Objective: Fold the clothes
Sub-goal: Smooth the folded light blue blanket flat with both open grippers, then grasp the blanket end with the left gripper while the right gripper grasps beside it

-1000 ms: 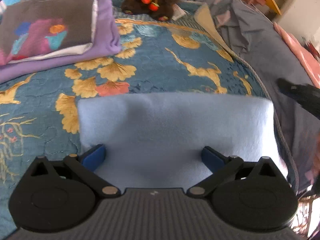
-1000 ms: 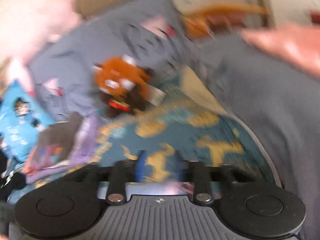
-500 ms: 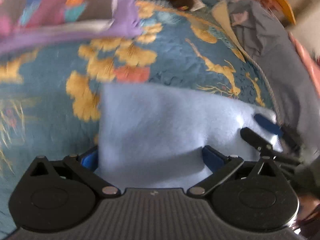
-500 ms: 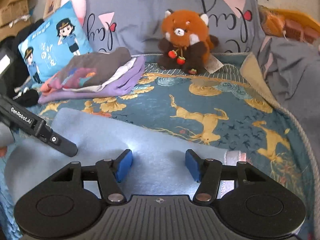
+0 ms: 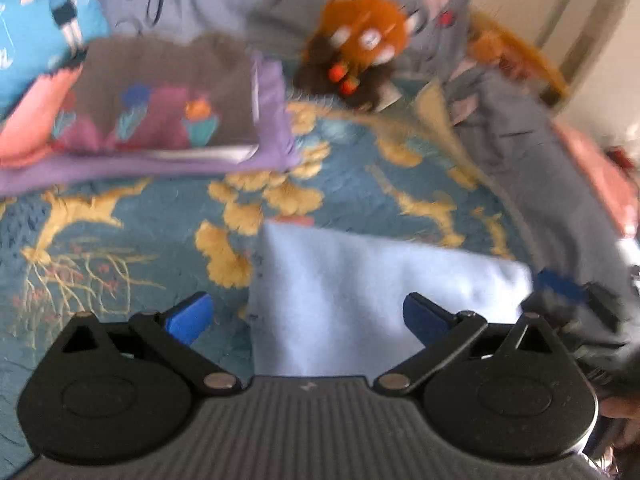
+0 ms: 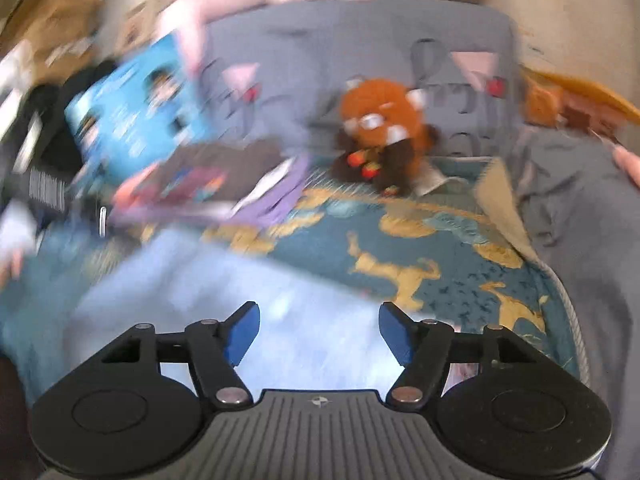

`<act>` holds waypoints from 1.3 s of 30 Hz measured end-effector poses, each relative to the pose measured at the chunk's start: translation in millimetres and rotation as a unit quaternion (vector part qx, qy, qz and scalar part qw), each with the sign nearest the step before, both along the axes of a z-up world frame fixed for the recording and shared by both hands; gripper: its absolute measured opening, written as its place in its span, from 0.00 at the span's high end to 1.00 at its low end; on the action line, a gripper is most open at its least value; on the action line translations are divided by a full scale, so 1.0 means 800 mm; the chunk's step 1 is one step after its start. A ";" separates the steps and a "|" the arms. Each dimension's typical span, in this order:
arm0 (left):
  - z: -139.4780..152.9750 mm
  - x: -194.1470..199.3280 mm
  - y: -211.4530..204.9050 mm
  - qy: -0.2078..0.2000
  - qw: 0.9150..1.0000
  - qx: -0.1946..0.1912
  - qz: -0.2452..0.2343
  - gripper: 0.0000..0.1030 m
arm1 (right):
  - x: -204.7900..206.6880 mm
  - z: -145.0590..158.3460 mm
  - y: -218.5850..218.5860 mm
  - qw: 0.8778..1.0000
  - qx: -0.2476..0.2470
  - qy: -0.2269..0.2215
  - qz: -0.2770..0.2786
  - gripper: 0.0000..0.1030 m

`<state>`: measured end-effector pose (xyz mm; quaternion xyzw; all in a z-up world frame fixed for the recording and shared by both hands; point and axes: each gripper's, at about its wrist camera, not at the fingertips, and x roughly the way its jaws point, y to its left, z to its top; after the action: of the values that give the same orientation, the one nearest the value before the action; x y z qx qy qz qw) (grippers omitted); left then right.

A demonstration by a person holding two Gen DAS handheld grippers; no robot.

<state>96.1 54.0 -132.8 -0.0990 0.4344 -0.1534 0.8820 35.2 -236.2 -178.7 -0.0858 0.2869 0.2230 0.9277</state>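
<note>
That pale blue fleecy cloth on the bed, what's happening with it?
A person is folding clothes on a bed, holding a two-finger gripper in each hand. The pale blue fleecy cloth lies folded on the teal quilt with golden leaves and deer. The left gripper and the right gripper are both open just above the cloth, gripping nothing. A stack of folded clothes, brown on purple, sits further back beside a red panda plush toy. Both views are blurred.
</note>
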 end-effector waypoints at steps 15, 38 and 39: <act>-0.086 -0.021 -0.096 -0.005 0.945 0.170 -0.281 0.00 | 0.026 -0.062 0.010 0.989 -0.081 0.098 0.071 0.03; -0.168 -0.094 0.101 0.240 0.853 -0.431 0.169 0.00 | -0.150 -0.119 -0.164 0.761 0.569 0.177 -0.257 0.02; -0.174 -0.097 0.096 0.241 0.846 -0.443 0.173 0.00 | -0.151 -0.123 -0.161 0.755 0.578 0.174 -0.258 0.02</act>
<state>18.2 130.6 -271.6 -0.5865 0.4950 -0.1457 0.6243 -85.6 -364.8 -277.0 0.5840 0.2716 0.1095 0.7571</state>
